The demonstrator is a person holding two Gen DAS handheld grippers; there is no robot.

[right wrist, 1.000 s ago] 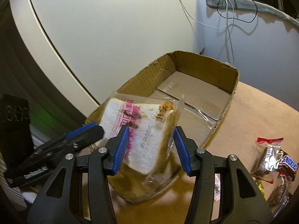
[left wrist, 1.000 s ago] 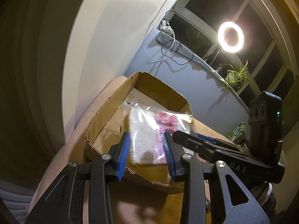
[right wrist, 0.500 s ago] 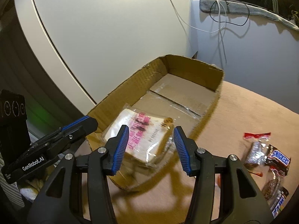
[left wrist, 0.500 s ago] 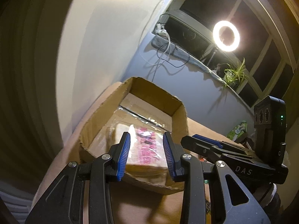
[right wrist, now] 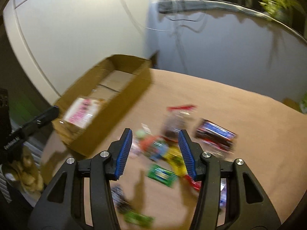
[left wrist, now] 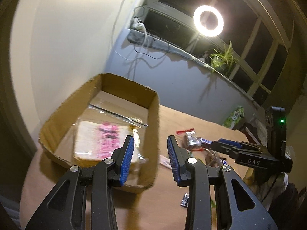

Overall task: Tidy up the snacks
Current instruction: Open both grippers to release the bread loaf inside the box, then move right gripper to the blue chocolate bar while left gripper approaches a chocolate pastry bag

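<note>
Lying in cardboard box (left wrist: pixel 153 126), bagged bread (left wrist: pixel 103 140), both grippers' jaws open, empty

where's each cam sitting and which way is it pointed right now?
Left wrist: on the left claw, looking down over the cardboard box holding the bagged bread; right claw shows at right.
Right wrist: on the right claw, looking down at the blurred snack pile; left claw shows at left.
Shared: box, bread, snacks, tan table.

We look along our left fingers (left wrist: pixel 125 157) into the open brown cardboard box (left wrist: pixel 153 134); our right view tilts down, near the tan table (right wrist: pixel 220 99) — both share that box (right wrist: pixel 107 118).
</note>
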